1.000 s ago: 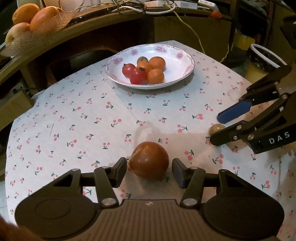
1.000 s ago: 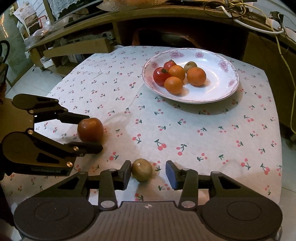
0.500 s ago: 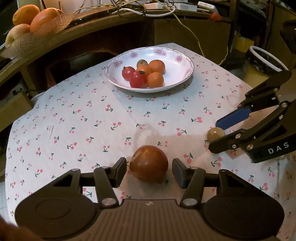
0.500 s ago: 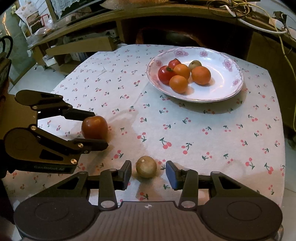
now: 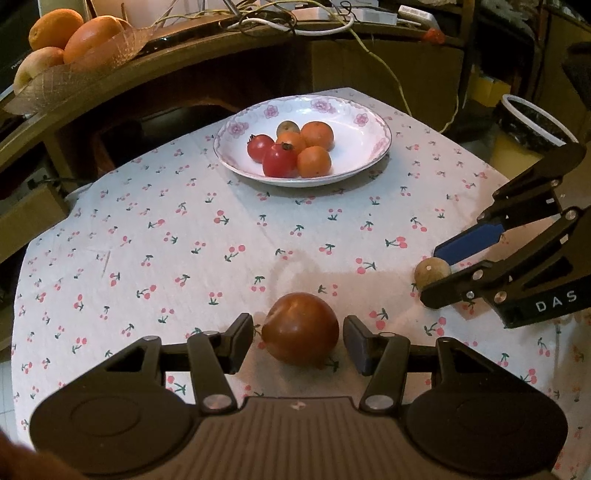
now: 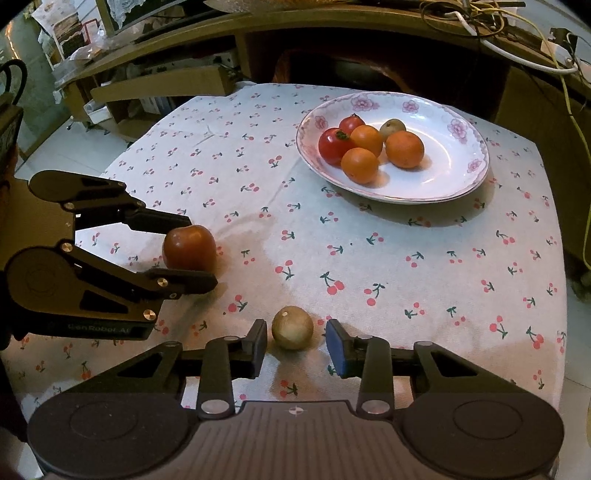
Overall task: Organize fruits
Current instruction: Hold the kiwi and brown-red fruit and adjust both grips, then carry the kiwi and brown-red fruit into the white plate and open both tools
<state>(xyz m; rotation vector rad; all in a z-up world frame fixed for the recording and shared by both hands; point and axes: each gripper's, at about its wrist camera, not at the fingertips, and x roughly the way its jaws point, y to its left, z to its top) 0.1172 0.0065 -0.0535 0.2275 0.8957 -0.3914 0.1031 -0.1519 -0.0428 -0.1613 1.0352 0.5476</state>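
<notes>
A large brown-red tomato (image 5: 301,328) lies on the cherry-print tablecloth between the jaws of my left gripper (image 5: 299,343). That gripper is open, with a thin gap on each side of the tomato. To its right, a small tan round fruit (image 6: 292,327) sits between the jaws of my right gripper (image 6: 295,345). Those jaws are closing, and the pads stand just clear of the fruit. In the left wrist view the same fruit (image 5: 432,271) shows beside the right gripper's blue pad. At the back, a white flowered plate (image 5: 384,129) holds several tomatoes and oranges.
A wooden desk curves behind the table, with a basket of oranges (image 5: 62,48) at its left and cables (image 5: 295,22) on top. A lined bin (image 5: 528,122) stands off the table's right edge. Open tablecloth (image 6: 332,229) lies between the grippers and the plate (image 6: 443,166).
The right gripper's jaws have drawn closer around the small tan fruit. The left gripper and the tomato look the same.
</notes>
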